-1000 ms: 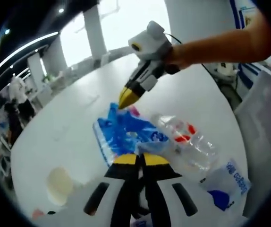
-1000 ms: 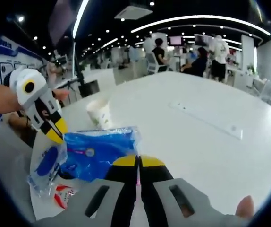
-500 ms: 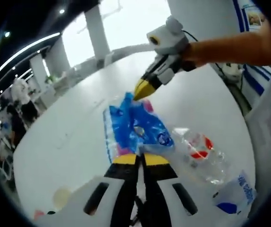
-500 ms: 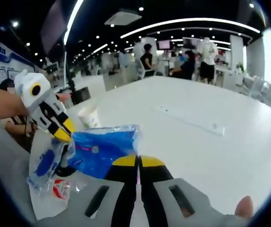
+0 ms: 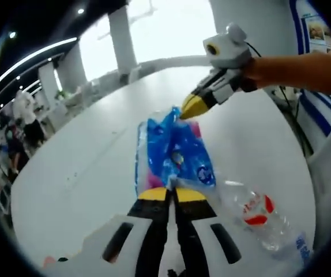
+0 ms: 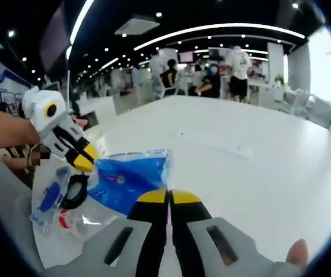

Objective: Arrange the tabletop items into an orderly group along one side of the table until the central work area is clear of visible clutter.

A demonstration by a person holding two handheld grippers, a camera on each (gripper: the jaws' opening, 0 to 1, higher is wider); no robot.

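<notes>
A broad, round-edged white table point(image 5: 85, 173) carries everything. Lifted just above it is a flat, crinkled blue plastic packet with pink patches point(image 5: 174, 156), stretched between the two tools. In the left gripper view, the left gripper point(image 5: 173, 194), white with black slots and yellow tips, has its jaws closed together on the packet's near edge. The right gripper point(image 5: 193, 106), held by a bare forearm, comes in from the right with its yellow tips pinched on the far top corner.

In the right gripper view the right gripper point(image 6: 169, 197) shows its jaws pressed together on the same blue packet point(image 6: 128, 179), while the left gripper point(image 6: 85, 158) grips the opposite end.

The step in hand appears to be carrying this packet, shared between both tools, toward one side of the table. The next move likely calls for both hands travelling together and setting it down flat beside the other items before either jaw lets go.

A clear, crushed plastic bottle with a red label point(image 5: 260, 216) lies on the table just beside the packet. In the right gripper view a small clear pouch with a blue print point(image 6: 50, 199) lies near the table's edge, just beside the packet's end. The packet looks limp and glossy, its film wrinkled and sagging slightly in the middle.
</notes>
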